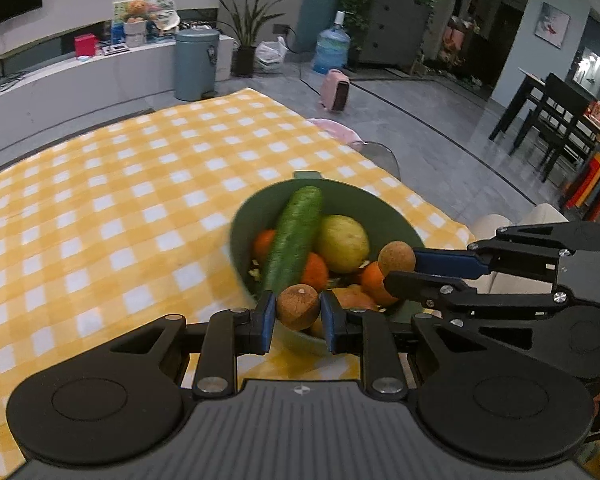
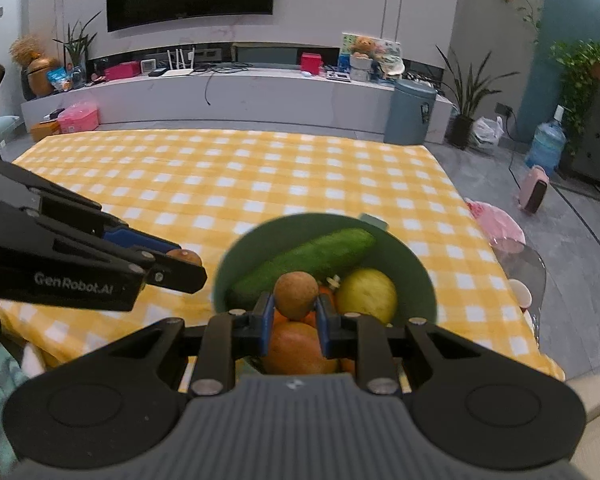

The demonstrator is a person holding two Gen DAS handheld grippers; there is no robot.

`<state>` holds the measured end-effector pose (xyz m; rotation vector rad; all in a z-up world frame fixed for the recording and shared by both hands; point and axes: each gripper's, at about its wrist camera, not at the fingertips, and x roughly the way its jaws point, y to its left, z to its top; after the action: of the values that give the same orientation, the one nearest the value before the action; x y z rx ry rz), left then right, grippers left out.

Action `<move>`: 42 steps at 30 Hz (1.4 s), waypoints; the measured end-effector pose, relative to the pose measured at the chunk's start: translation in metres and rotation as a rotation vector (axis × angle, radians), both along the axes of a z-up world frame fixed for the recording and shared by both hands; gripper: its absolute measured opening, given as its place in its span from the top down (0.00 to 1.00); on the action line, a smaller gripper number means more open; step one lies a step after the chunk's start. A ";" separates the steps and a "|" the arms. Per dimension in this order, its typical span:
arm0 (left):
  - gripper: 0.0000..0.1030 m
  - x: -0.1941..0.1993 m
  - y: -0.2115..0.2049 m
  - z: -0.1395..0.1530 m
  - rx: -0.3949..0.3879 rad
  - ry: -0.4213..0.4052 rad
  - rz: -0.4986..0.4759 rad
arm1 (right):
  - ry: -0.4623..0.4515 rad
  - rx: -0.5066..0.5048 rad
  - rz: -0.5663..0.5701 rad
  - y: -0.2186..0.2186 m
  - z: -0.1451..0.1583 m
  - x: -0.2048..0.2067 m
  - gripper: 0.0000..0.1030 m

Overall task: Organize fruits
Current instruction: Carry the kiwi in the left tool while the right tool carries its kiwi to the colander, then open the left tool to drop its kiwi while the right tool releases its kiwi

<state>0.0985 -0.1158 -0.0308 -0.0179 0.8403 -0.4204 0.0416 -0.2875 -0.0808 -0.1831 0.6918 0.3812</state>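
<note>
Two small brown fruits held above a nearly full green bowl

The left gripper point(image 1: 298, 312) is clamped on a round brown fruit point(image 1: 297, 307), and the right gripper point(image 2: 294, 312) grips a second brown fruit point(image 2: 296, 294); both hover over the green bowl point(image 2: 420, 276), near the table's 5 o'clock corner in the left wrist view. Inside it, a cucumber point(image 1: 296, 240) leans from 7 toward 12 o'clock, a yellow-green citrus point(image 1: 342, 243) sits at 2 o'clock, and oranges point(image 1: 315, 272) fill the bottom. The yellow checked tablecloth point(image 2: 260, 172) shows no loose produce, so, by appearance, these two fruits are the last to place.
</note>
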 end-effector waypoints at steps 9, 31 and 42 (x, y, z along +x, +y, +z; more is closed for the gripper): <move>0.74 0.021 -0.011 -0.010 -0.044 0.042 -0.024 | 0.035 0.027 -0.043 -0.021 -0.017 0.017 0.82; 0.74 0.075 -0.071 -0.051 0.087 0.122 -0.194 | 0.116 0.073 -0.087 -0.049 -0.053 0.057 0.82; 0.73 0.081 -0.072 -0.066 0.084 0.182 -0.188 | 0.115 0.101 -0.112 -0.055 -0.056 0.059 0.82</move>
<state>0.1791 -0.1878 -0.0970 0.1027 1.0434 -0.5659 0.1009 -0.3423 -0.1363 -0.0269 0.7905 0.3205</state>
